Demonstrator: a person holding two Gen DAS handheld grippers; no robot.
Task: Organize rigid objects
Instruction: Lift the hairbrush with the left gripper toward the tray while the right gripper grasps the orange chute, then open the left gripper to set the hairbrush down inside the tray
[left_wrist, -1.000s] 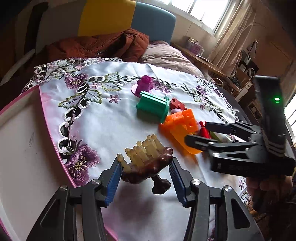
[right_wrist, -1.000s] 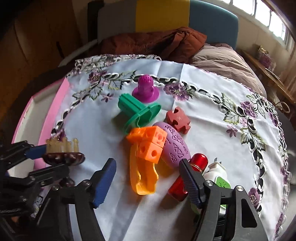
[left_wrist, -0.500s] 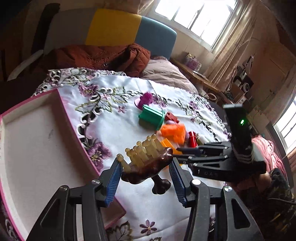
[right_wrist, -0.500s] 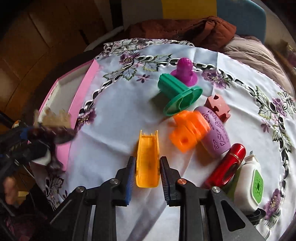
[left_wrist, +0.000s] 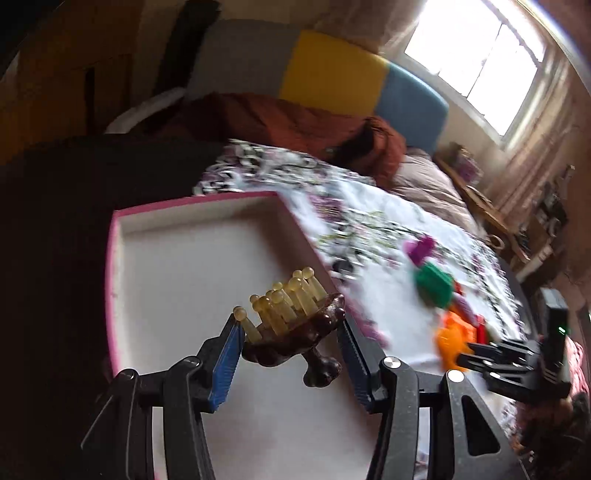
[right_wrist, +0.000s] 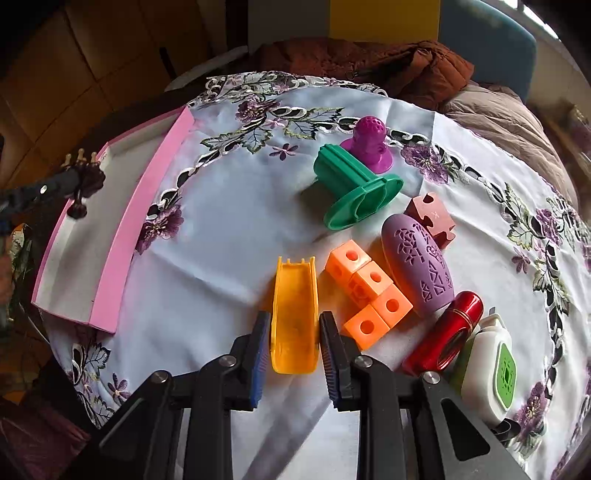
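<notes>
Since a second ago the left gripper (left_wrist: 291, 354) has swung away from the toy pile and now hangs over the pink-rimmed tray (left_wrist: 110, 280), while the right gripper (right_wrist: 293, 347) has closed in on the yellow chute (right_wrist: 294, 314).

That chute lies flat on the embroidered cloth (right_wrist: 221, 229), its long axis running straight away from the right gripper, open trough upward, notched end farthest off. Both blue pads press its side walls near the closer, rounded end, so the jaws stand narrow and clamped on it. It has not left the cloth.

The left gripper holds the brown scalp massager (left_wrist: 295, 325) about half open, pads squeezing the dark base, pale prongs pointing up and the knobbed handle hanging below. It sits above the tray's white floor, toward the edge nearest the cloth; in my judgement a release here would land it inside.

The tray lies well off to the left of the chute, its long pink wall roughly parallel to the chute's length. So the carry is sideways, across bare cloth. Just to the right of the chute, nearly touching, sit the orange cube cluster (right_wrist: 369, 291), then the purple patterned roller (right_wrist: 417, 266).
</notes>
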